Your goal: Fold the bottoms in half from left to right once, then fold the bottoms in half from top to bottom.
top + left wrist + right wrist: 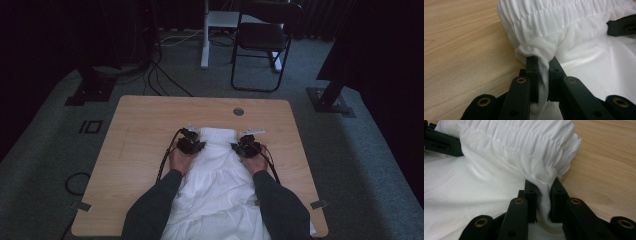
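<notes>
White gathered fabric, a garment (220, 185) with an elastic waistband (218, 134), lies spread on the wooden desk (140, 140), its waistband end farthest from the person. Left tool (543, 65) is clenched on a bunched fold at one corner just below the waistband, and the right tool (543, 188) pinches the cloth at the opposite corner. Both hands rest on the garment's sides.

A garment (218, 175) is spread on the table (140, 130), from the middle of the frame down to the bottom edge. The left gripper (192, 141) is placed at its left side, the right gripper (246, 145) at its right. A chair (262, 40) is set behind the table, at the top.
</notes>
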A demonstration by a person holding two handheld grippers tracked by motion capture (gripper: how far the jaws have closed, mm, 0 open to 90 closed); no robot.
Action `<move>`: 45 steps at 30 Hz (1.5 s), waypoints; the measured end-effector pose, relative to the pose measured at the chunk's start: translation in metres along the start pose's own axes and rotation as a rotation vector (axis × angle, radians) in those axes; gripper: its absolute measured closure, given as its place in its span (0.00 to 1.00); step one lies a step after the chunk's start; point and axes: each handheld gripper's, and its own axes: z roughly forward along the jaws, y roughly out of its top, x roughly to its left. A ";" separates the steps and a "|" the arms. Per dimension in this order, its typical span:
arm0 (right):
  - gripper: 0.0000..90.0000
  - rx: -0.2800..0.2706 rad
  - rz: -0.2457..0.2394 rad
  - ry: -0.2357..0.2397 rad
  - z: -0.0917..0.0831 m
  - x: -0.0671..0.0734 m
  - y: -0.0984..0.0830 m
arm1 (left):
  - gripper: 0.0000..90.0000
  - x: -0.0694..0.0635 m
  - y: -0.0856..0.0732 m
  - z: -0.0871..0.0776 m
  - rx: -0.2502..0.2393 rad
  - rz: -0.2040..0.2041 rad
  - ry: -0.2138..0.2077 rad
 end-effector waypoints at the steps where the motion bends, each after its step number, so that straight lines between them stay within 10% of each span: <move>1: 0.92 0.004 0.002 0.000 0.001 -0.001 0.001 | 0.93 0.001 0.001 0.000 0.000 0.003 0.001; 26: 0.94 -0.090 -0.025 0.034 -0.022 -0.008 0.058 | 0.95 0.017 0.055 -0.047 -0.159 0.018 0.004; 45: 0.94 -0.283 -0.123 0.008 -0.072 -0.003 0.177 | 0.95 0.033 0.140 -0.123 -0.347 0.073 0.075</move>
